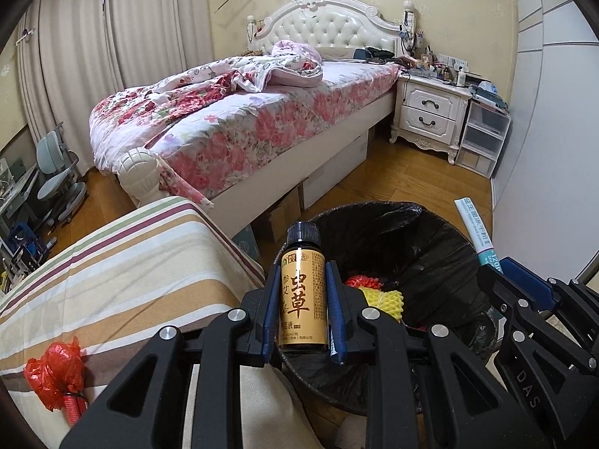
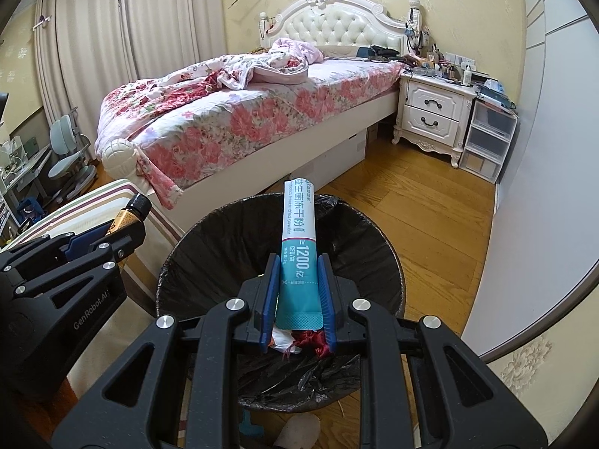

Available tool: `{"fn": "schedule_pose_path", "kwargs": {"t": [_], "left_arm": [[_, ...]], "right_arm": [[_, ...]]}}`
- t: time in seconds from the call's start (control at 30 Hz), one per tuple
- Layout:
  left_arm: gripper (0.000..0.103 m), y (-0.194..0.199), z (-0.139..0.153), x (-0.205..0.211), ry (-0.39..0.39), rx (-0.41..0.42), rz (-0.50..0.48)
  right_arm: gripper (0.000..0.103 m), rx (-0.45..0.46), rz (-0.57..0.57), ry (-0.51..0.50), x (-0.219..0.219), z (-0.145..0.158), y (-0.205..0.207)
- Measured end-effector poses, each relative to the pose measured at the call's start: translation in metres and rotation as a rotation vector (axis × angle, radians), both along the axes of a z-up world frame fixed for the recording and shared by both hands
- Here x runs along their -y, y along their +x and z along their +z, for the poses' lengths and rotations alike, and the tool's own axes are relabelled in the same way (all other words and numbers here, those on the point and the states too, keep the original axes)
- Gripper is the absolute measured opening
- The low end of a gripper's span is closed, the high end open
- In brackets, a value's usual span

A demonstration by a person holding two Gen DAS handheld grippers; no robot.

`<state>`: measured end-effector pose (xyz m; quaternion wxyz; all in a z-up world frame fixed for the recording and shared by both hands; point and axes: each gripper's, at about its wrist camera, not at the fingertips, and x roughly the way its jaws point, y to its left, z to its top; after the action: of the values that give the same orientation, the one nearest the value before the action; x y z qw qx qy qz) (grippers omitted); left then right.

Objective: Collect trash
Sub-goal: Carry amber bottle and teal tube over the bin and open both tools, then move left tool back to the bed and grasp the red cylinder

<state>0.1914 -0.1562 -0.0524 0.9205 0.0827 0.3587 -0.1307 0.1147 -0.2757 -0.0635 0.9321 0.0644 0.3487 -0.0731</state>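
Note:
My left gripper (image 1: 303,280) is shut on a small brown bottle (image 1: 302,292) with a gold label and black cap, held over the left rim of a bin with a black liner (image 1: 404,239). My right gripper (image 2: 298,277) is shut on a teal and white powder sachet (image 2: 299,247), held above the same bin (image 2: 224,247). The sachet also shows in the left wrist view (image 1: 475,232), and the bottle in the right wrist view (image 2: 129,215). Red and yellow trash (image 1: 378,295) lies inside the bin.
A striped cushion (image 1: 112,280) lies left of the bin, with a red plastic bag (image 1: 56,370) on it. A floral bed (image 1: 232,127) stands behind, a white nightstand (image 1: 430,112) and plastic drawers (image 1: 483,138) to the right. A white wardrobe (image 2: 543,149) borders the right.

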Motion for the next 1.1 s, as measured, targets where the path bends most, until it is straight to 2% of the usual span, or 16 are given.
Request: {"fn": "schedule_pose_path", "kwargs": {"t": [0.1,0.2,0.23,0.37,0.47,0.6,1.1], "left_arm": [[0.025,0.002,-0.003,0.002,0.007,-0.007,0.001],[0.047,0.004,-0.004,0.002,0.010,-0.011,0.006],[0.053,0.004,-0.004,0.001,0.008,-0.006,0.009],[0.065,0.002,-0.001,-0.003,0.000,0.006,0.023],[0.070,-0.001,0.003,-0.008,-0.007,0.012,0.032],[0.070,-0.007,0.006,-0.015,-0.008,0.019,0.040],[0.071,-0.052,0.010,-0.071,0.007,0.008,0.141]], "right_arm": [[0.023,-0.003,-0.014,0.005,0.003,-0.003,0.001],[0.035,-0.006,-0.032,0.006,0.005,-0.004,0.002],[0.036,-0.008,-0.037,0.007,0.006,-0.005,0.001],[0.042,-0.011,-0.058,0.002,0.009,-0.006,-0.003],[0.050,-0.008,-0.065,-0.002,0.011,-0.005,-0.007],[0.056,-0.010,-0.075,-0.007,0.009,-0.003,-0.015],[0.058,-0.041,0.002,0.009,-0.039,-0.004,-0.053]]}}
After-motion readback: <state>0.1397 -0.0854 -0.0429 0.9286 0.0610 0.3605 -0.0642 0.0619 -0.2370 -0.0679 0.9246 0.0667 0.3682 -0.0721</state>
